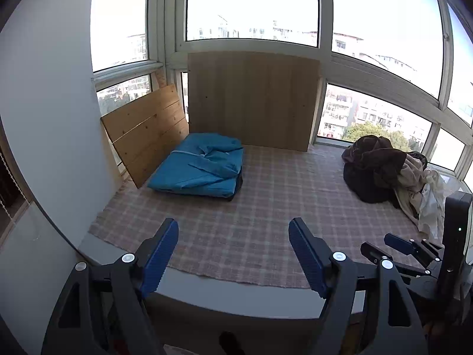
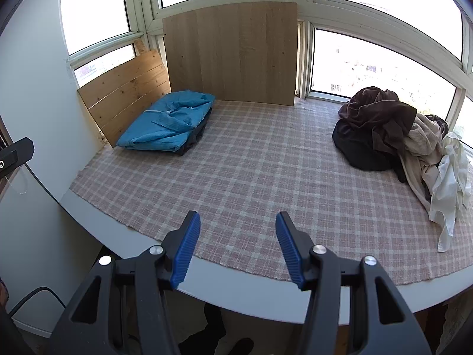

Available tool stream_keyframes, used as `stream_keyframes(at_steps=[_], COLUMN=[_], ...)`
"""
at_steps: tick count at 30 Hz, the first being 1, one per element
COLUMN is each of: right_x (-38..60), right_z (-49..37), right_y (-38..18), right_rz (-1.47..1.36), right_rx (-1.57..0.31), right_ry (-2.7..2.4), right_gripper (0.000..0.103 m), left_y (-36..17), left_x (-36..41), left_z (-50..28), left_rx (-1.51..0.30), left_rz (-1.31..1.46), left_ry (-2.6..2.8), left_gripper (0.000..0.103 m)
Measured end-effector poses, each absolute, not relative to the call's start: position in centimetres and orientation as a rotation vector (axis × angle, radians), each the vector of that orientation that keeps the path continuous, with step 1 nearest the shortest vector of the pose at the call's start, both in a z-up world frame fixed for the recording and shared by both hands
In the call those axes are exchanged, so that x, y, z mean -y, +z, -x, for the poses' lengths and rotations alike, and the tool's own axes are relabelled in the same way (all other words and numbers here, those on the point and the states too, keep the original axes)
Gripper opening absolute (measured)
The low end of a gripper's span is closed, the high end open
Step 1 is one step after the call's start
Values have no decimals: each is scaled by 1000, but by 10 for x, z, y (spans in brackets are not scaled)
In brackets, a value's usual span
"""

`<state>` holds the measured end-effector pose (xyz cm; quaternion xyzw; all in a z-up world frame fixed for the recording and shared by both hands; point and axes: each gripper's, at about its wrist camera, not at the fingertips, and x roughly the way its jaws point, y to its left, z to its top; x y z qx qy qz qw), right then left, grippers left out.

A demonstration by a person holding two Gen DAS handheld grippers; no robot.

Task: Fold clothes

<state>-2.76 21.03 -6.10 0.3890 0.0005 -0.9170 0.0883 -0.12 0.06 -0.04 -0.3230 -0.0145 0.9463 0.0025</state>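
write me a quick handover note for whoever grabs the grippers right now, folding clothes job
Left gripper: open, empty, held over the near edge of the table.
Right gripper: open, empty, also at the near edge.
Folded blue garment: lies on top of a darker folded item at the far left of the checked cloth, beside the leaning wooden boards.
Unfolded pile: brown, dark, beige and white clothes heaped at the far right.
Done: the blue piece is folded and stacked.
Left: everything in the pile. The middle of the cloth is free for spreading the next garment.
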Motion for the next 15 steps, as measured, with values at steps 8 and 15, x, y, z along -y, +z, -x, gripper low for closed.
stream_keyframes(at_steps=[8,15], right_x=[-211,-212], right_z=[30,27], right_y=[-64,-61], right_rz=[-1161,-1168], right_rx=[7,6], right_ry=[-2730,-2726], right_gripper=[53,53], left_y=[0,0], left_x=[-4,-3], left_z=[0,1], left_rx=[44,48], left_rz=[991,1006], left_ry=[2964,2959], left_gripper=[75,75])
